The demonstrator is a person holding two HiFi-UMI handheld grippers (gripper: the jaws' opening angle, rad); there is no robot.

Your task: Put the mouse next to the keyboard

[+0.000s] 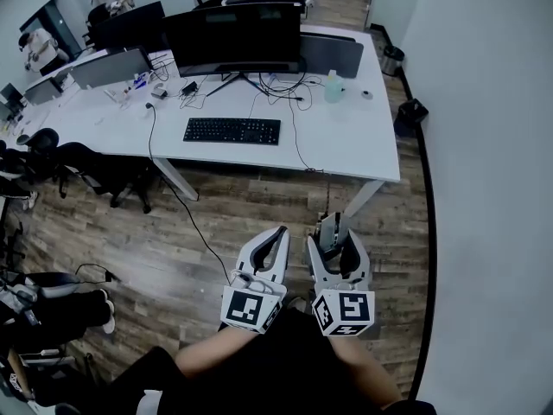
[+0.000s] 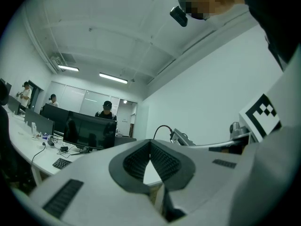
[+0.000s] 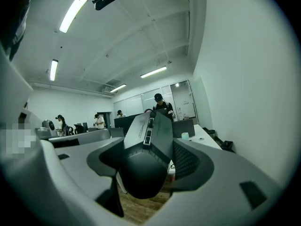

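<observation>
- Mouse (image 3: 143, 161) – dark, matte and angular, with a rounded hump at the near end and a strip of small buttons along its ridge – sits clamped between the ribbed inner pads of the right gripper (image 1: 335, 247). It is held in the air over the wood-plank floor (image 1: 216, 223), well short of the desk (image 1: 354, 145).
- Its long axis runs along the jaws, with the narrower front end aimed away from the person toward the desk.
- The keyboard (image 1: 232, 130), flat, black and rectangular, lies near the front edge of the white desk, ahead of the grippers and a little to their left. Its long side runs left to right, across the line of the mouse.
- The right gripper is the loaded one, and I judge it also the nearer to the keyboard's right end. Bare white desktop shows there, crossed by one thin dark cable (image 1: 294, 132) – something to steer around.
- The left gripper (image 2: 150, 144) is pinched closed, its grey textured pads meeting at the tips with nothing caught between them. It hangs just beside the right one.
- A wide, glossy dark monitor (image 1: 233, 37) stands behind the keyboard, with loose cables around its foot.
</observation>
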